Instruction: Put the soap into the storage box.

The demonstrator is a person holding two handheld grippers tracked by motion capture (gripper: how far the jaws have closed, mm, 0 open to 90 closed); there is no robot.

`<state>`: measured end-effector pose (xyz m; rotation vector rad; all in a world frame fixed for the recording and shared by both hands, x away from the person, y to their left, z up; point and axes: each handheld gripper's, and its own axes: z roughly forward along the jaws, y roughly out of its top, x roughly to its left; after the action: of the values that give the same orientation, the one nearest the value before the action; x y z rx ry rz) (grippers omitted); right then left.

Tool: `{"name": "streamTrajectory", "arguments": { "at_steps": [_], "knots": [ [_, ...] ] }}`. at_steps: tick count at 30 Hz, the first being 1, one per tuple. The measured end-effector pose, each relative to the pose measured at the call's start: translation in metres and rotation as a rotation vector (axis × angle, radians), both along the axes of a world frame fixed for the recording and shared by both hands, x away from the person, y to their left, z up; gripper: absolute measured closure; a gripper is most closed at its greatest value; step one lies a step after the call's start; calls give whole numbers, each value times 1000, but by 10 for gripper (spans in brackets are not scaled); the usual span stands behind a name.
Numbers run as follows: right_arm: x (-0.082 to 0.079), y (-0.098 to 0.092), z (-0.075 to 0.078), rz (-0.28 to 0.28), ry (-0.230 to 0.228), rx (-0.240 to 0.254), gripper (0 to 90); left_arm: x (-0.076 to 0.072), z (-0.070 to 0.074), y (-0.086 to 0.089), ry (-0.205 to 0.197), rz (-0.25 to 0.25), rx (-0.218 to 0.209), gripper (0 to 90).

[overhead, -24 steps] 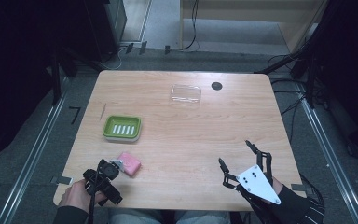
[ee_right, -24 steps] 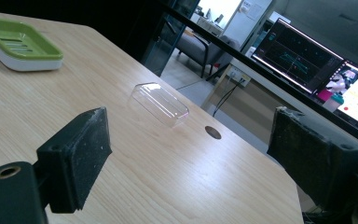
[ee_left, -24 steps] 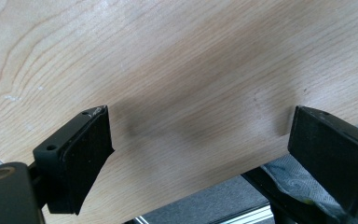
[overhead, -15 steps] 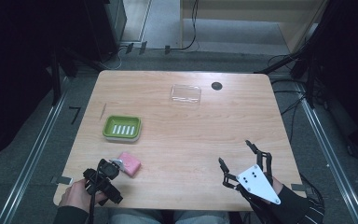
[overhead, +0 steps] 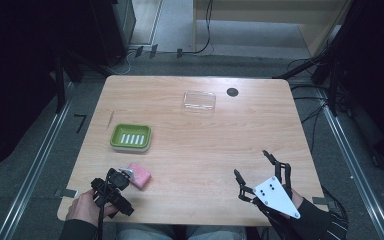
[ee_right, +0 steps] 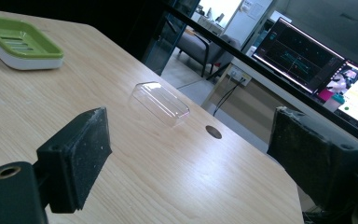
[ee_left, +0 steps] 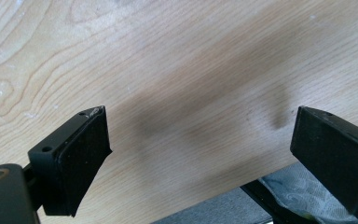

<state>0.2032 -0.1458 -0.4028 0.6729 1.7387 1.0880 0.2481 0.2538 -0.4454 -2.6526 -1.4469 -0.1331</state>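
Nothing moved; both hand-held grippers, left (overhead: 122, 176) and right (overhead: 252, 167), gape by pink soap (overhead: 140, 175).

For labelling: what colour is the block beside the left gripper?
Pink; the block shows best in the high view.

Bare wooden table (overhead: 200, 150) stretches between the left gripper (overhead: 125, 176) and the right gripper (overhead: 254, 166), with room to pass either way. Touching the left gripper's tips, on its far right, lies a pink block (overhead: 139, 175). Just beyond that, straight ahead, a green dish (overhead: 131, 137) blocks the forward path. Well ahead of the right gripper, slightly left, a clear lid (overhead: 199, 100) sits near the far edge; open wood lies before it.
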Motion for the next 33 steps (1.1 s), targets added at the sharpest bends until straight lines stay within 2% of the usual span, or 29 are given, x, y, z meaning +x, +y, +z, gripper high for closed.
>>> {"name": "streamTrajectory", "arguments": {
  "at_steps": [11, 16, 19, 33],
  "knots": [
    [0, 1, 0, 2, 2, -6, 132, 5, 4, -2, -21, 7, -23, 26],
    [0, 1, 0, 3, 3, -8, 132, 8, 11, -4, -60, 2, -46, 22],
    [0, 1, 0, 4, 4, -8, 132, 11, 14, -4, -67, 4, -58, 20],
    [0, 2, 0, 5, 4, -18, 132, 27, 19, -15, -73, -6, -81, 19]
  ]
}}
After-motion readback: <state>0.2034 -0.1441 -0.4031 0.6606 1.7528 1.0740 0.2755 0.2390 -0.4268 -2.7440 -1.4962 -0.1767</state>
